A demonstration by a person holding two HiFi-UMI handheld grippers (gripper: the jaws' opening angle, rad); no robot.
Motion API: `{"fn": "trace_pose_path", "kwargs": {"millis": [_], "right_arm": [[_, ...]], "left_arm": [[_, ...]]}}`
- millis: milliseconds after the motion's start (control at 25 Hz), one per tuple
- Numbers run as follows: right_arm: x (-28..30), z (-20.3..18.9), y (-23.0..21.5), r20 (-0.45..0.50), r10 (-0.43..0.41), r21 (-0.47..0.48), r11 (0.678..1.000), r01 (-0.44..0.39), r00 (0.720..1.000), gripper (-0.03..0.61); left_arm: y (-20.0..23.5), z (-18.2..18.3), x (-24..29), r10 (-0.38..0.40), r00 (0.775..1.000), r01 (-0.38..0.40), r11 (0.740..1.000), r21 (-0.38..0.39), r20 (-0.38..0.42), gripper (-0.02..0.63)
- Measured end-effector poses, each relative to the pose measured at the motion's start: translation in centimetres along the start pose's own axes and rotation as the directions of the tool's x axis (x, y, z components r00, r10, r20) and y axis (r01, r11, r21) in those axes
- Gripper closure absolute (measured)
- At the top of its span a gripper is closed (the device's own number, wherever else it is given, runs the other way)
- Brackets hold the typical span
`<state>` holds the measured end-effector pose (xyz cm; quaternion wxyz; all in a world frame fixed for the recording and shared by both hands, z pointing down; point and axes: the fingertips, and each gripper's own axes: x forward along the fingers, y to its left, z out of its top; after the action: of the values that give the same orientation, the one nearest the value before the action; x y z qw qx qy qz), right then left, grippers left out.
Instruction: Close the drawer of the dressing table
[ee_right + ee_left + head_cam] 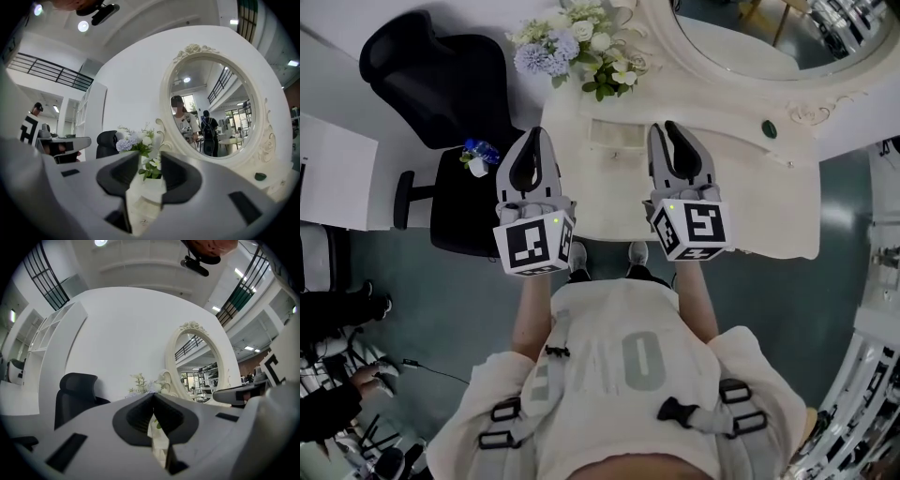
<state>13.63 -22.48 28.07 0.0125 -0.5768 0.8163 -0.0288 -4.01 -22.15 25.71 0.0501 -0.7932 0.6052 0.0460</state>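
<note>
The white dressing table (769,202) lies below me, its top seen from above. No drawer sticks out past its front edge (609,234), and the drawer front is hidden under the top. My left gripper (536,133) hovers over the table's left corner; its jaws (153,397) meet and it is shut, holding nothing. My right gripper (667,129) hovers over the middle of the top. Its jaws (150,157) stand a little apart with nothing between them; the flowers show through the gap.
A vase of white and lilac flowers (581,47) stands at the table's back left, beside the oval mirror (769,28). A small green object (769,129) lies on the top at right. A black office chair (441,84) with a blue posy (478,155) stands left.
</note>
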Motion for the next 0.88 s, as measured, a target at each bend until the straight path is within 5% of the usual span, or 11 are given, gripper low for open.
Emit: {"fn": "trace_pose_path", "kwargs": {"millis": [40, 80, 480, 880], "right_arm": [[0.4, -0.4, 0.2, -0.016, 0.007, 0.023, 1.0, -0.006, 1.0, 0.374], [0.8, -1.0, 0.4, -0.033, 0.013, 0.044, 0.999, -0.012, 0.999, 0.31], [3.5, -8.6, 3.0, -0.195, -0.009, 0.103, 0.994, 0.029, 0.981, 0.295], [4.1, -18.0, 3.8, -0.375, -0.11, 0.045, 0.99, 0.136, 0.921, 0.299]], "left_arm": [[0.2, -0.1, 0.0, 0.001, 1.0, -0.001, 1.0, -0.001, 0.0, 0.594], [0.3, -0.3, -0.1, 0.002, 1.0, -0.002, 1.0, -0.003, -0.003, 0.594], [3.0, -3.3, -1.2, -0.018, 0.996, 0.019, 1.0, 0.003, -0.088, 0.594], [6.4, -6.6, -2.4, -0.011, 0.989, 0.013, 1.0, 0.012, -0.151, 0.594]]}}
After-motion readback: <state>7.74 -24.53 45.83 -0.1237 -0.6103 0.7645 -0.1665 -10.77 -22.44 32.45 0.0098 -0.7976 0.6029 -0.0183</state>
